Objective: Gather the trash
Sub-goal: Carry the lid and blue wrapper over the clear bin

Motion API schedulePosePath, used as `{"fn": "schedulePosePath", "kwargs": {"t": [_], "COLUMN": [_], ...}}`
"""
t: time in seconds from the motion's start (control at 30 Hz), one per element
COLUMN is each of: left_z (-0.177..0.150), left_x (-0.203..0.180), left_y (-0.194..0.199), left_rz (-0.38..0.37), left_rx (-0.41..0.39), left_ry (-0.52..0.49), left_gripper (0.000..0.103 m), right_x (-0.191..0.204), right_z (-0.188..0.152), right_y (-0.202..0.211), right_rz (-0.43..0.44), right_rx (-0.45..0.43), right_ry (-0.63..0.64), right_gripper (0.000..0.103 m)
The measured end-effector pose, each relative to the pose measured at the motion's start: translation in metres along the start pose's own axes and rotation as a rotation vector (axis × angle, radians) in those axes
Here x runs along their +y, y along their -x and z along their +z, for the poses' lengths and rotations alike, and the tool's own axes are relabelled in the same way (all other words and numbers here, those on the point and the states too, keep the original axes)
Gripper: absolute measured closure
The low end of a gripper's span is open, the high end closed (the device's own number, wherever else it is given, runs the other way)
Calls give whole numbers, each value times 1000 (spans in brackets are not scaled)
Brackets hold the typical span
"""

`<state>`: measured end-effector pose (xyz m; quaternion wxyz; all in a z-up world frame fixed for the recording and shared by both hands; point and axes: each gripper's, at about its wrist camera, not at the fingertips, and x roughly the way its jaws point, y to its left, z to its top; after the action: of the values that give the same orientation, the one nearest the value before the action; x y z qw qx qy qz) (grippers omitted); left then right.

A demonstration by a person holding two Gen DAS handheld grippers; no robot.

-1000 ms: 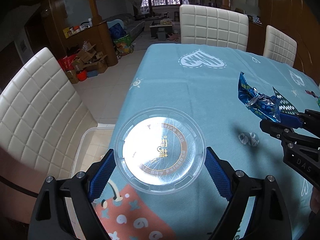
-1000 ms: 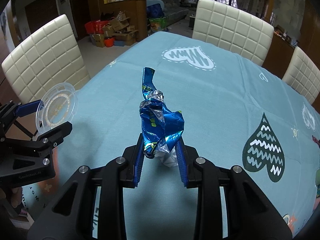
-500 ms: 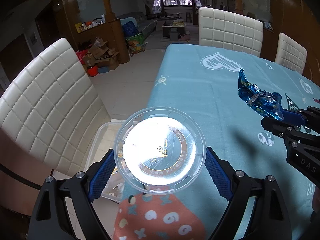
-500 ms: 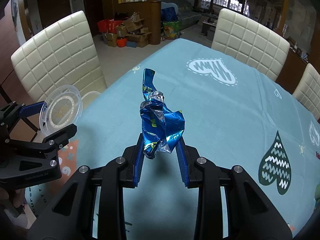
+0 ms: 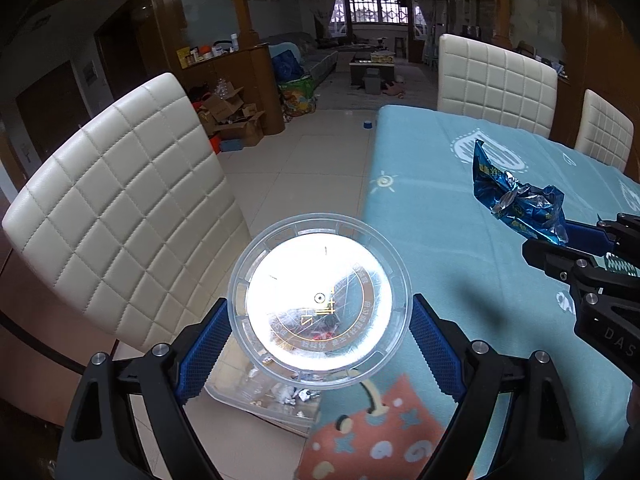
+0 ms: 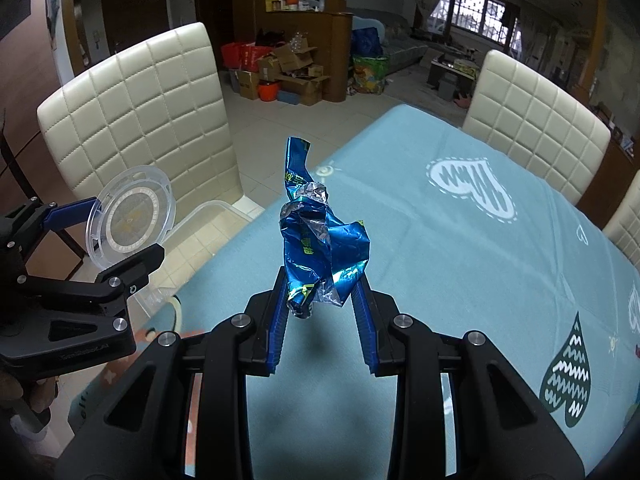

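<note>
My left gripper (image 5: 320, 312) is shut on a clear round plastic lid (image 5: 319, 302), its blue pads pressing the rim on both sides. It hangs past the table's left edge, above a clear plastic bin (image 5: 256, 394) on the floor with several scraps in it. The right wrist view shows the same lid (image 6: 132, 216) and left gripper (image 6: 108, 236) at the left. My right gripper (image 6: 320, 280) is shut on a crumpled blue foil wrapper (image 6: 320, 236), held above the blue tablecloth (image 6: 460, 248) near its left edge. The wrapper (image 5: 516, 200) also shows at the right of the left wrist view.
A cream quilted chair (image 5: 120, 216) stands close left of the bin (image 6: 200, 220). Two more cream chairs (image 6: 532, 120) line the table's far side. Cardboard boxes (image 6: 288, 68) and bags sit by a wooden counter farther back. Tiled floor (image 5: 304, 168) lies between.
Both grippers have moved left across the table toward its edge, still holding the lid and the wrapper. The floor bin has come into view under the lid.
</note>
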<state>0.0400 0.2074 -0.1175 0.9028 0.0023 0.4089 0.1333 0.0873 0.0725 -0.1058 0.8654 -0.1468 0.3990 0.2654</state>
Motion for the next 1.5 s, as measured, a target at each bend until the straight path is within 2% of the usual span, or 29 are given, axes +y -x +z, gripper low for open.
{"fn": "schedulePosePath", "kwargs": {"t": [0.5,1.27,1.5], "left_z": [9,23,29], "left_x": [58,79,80], "left_y": [0,-3,-9], "left_rz": [85,124,101], "left_rx": [-34,-61,-53], "left_ry": [69,113,129], "left_gripper": [17,17,17], "right_x": [52,77,80], "right_z": [38,75,81], "right_y": [-8,-21,-25], "right_rz": [50,138,151], "right_rx": [-40,-67,-78], "right_ry": [107,149,153], "right_gripper": [69,69,69]}}
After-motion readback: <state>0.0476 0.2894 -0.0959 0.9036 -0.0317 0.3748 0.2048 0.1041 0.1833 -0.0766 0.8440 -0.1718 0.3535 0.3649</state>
